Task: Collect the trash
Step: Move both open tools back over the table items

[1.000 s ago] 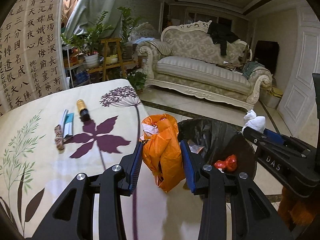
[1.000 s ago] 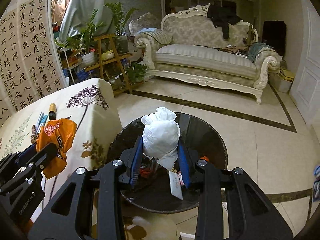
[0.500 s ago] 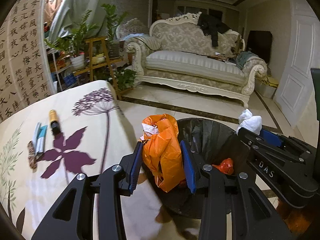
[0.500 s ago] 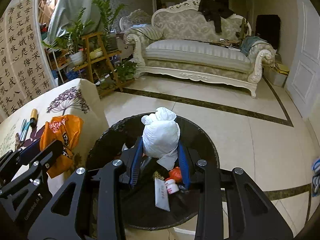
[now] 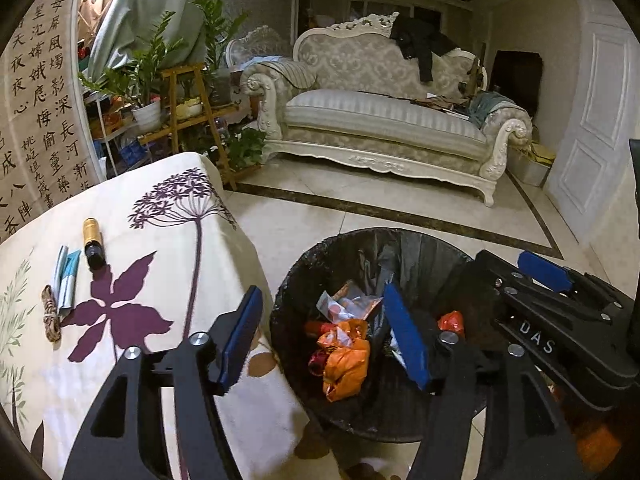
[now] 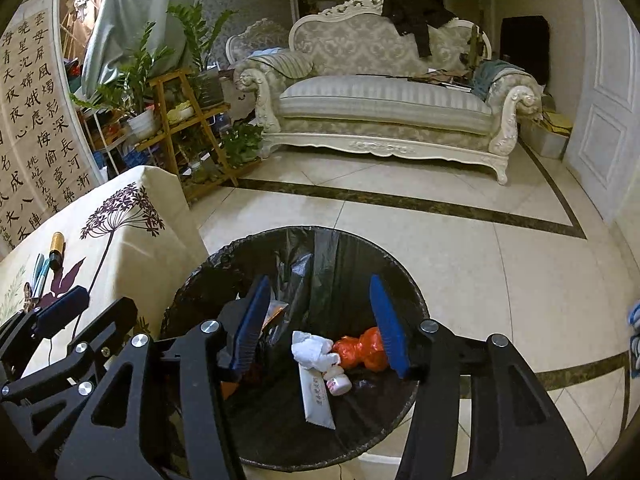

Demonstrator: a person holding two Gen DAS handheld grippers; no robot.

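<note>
Both tongs hang over the bin [image 6: 224, 258] — the left tongs [image 5: 324, 336] have just been opening, nothing between the blue pads, and the crumpled orange bag [image 5: 346, 360] lies below them among the rubbish. The right tongs [image 6: 316, 320] have just been opening too, released and empty; the white bag [image 6: 312, 350] sits down in the bin between and below its pads, beside a glossy red wrapper [image 6: 362, 350]. The bin wears a wrinkled black liner. "DAS" reads on the right tongs' black frame — seen from the left camera.
</note>
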